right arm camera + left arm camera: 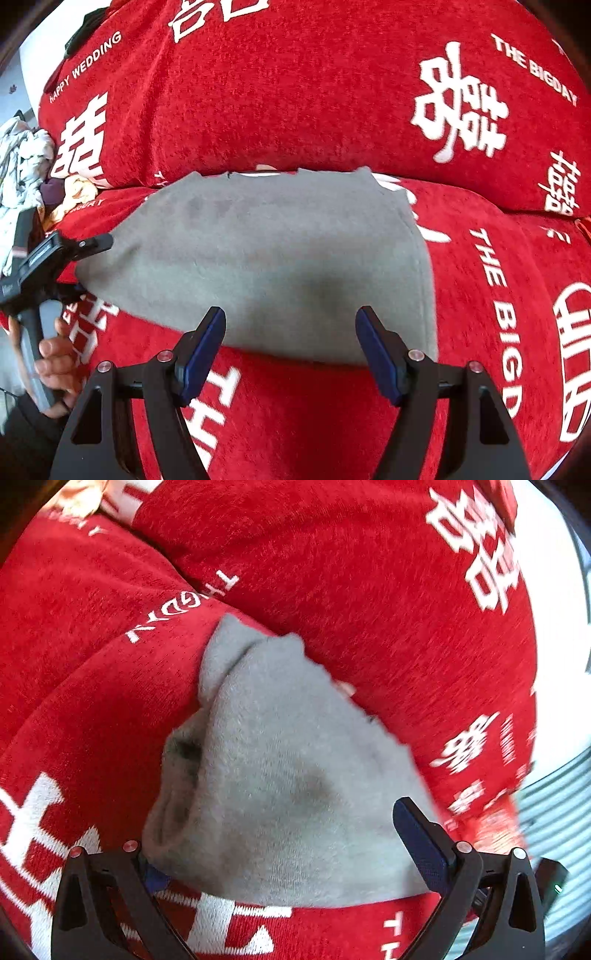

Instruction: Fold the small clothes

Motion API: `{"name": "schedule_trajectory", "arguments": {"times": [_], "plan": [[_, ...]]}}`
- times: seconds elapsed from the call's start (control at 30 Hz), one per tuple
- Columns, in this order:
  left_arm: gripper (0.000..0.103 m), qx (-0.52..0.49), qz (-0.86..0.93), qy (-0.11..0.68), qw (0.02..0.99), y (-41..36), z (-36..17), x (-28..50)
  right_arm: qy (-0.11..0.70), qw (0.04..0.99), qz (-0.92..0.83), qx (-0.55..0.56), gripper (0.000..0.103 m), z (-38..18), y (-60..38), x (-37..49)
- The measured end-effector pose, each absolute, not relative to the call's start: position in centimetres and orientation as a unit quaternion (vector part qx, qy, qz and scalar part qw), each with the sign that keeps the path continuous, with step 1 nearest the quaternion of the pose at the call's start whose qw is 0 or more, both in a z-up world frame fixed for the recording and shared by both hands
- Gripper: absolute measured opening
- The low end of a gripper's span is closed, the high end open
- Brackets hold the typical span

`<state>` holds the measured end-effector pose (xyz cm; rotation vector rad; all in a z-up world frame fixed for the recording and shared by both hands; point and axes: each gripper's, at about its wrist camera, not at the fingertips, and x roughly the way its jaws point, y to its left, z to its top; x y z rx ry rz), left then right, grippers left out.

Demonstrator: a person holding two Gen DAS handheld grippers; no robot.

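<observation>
A small grey fleece garment (pixel 273 258) lies flat on a red sofa seat (pixel 498 295). In the left wrist view the garment (pixel 280 775) is bunched up between my left gripper's (pixel 280 853) wide-apart fingers; the left fingertip is hidden under the cloth. The left gripper also shows in the right wrist view (pixel 92 243), at the garment's left edge. My right gripper (pixel 291 332) is open and empty, its blue pads (pixel 207 343) hovering over the garment's near edge.
The sofa cover and back cushion (pixel 295 92) are red with white characters and lettering. A pile of other clothes (pixel 26 166) lies at the sofa's left end. A white surface (pixel 561 701) lies beyond the cushion on the right of the left wrist view.
</observation>
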<state>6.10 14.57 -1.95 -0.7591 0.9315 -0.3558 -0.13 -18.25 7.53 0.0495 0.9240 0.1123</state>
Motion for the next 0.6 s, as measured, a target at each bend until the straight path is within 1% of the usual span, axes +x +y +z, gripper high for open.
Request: {"name": "schedule_trajectory", "arguments": {"times": [0.03, 0.07, 0.1, 0.13, 0.2, 0.33, 0.47, 0.6], "plan": [[0.075, -0.366, -0.164, 0.429, 0.809, 15.1, -2.3, 5.9, 0.450, 0.891, 0.057, 0.021, 0.076, 7.7, -17.8, 0.9], [0.039, -0.380, -0.169, 0.434, 0.799, 15.4, -2.8, 6.0, 0.456, 0.888, 0.064, 0.015, 0.076, 8.1, -16.9, 2.4], [0.017, -0.405, -0.175, 0.445, 0.780, 15.7, -3.9, 6.3, 0.459, 0.886, 0.071, 0.010, 0.076, 8.3, -16.2, 3.3], [0.017, -0.436, -0.181, 0.450, 0.758, 16.3, -5.1, 6.6, 0.463, 0.882, 0.085, 0.002, 0.076, 8.7, -14.9, 4.9], [0.017, -0.451, -0.190, 0.438, 0.754, 16.5, -4.9, 6.7, 0.473, 0.875, 0.107, -0.008, 0.076, 9.2, -12.4, 8.0], [0.017, -0.403, -0.166, 0.441, 0.785, 15.1, -3.6, 6.9, 0.512, 0.848, 0.137, -0.010, 0.077, 8.7, -6.9, 14.8], [0.017, -0.371, -0.143, 0.445, 0.802, 14.4, -2.7, 6.7, 0.570, 0.805, 0.161, -0.015, 0.077, 6.2, -0.9, 20.5], [0.017, -0.314, -0.114, 0.448, 0.829, 13.2, -1.6, 6.5, 0.634, 0.753, 0.173, -0.028, 0.077, 2.6, 4.6, 24.5]]}}
